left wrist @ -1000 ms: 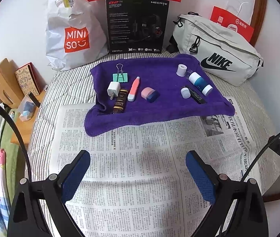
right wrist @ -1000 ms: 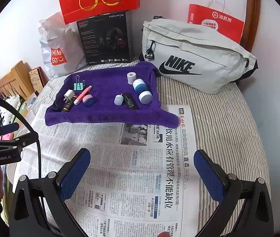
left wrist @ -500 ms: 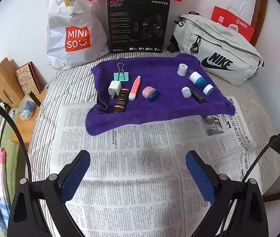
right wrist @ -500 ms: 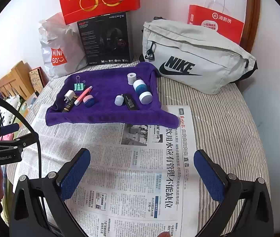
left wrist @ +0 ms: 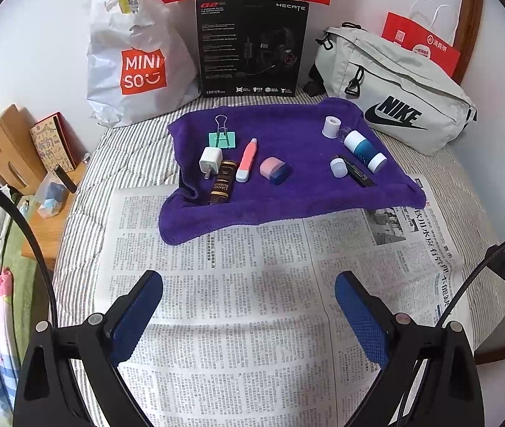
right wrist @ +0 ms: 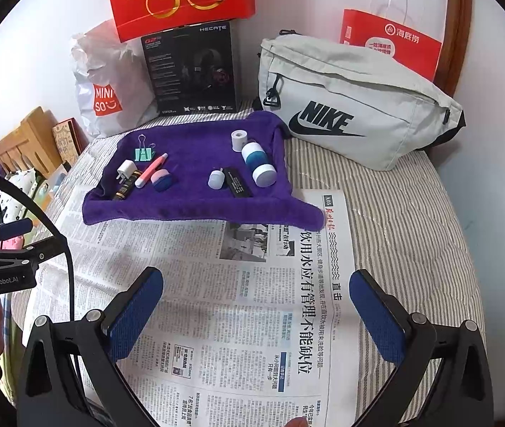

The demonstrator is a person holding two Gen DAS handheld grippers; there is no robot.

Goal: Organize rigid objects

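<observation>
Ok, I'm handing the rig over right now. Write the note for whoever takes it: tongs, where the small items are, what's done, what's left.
Left tongs: open, empty, above the newspaper.
Right tongs: open, empty, above the same newspaper.
All small items lie on the purple towel. Left group: binder clip, white charger plug, dark tube, pink pen, pink and blue eraser. Right group: white roll, blue and white bottle, small white cap, black stick.
Done: nothing visibly sorted; nothing gripped.
Left: every item still to be picked and organized.
</observation>
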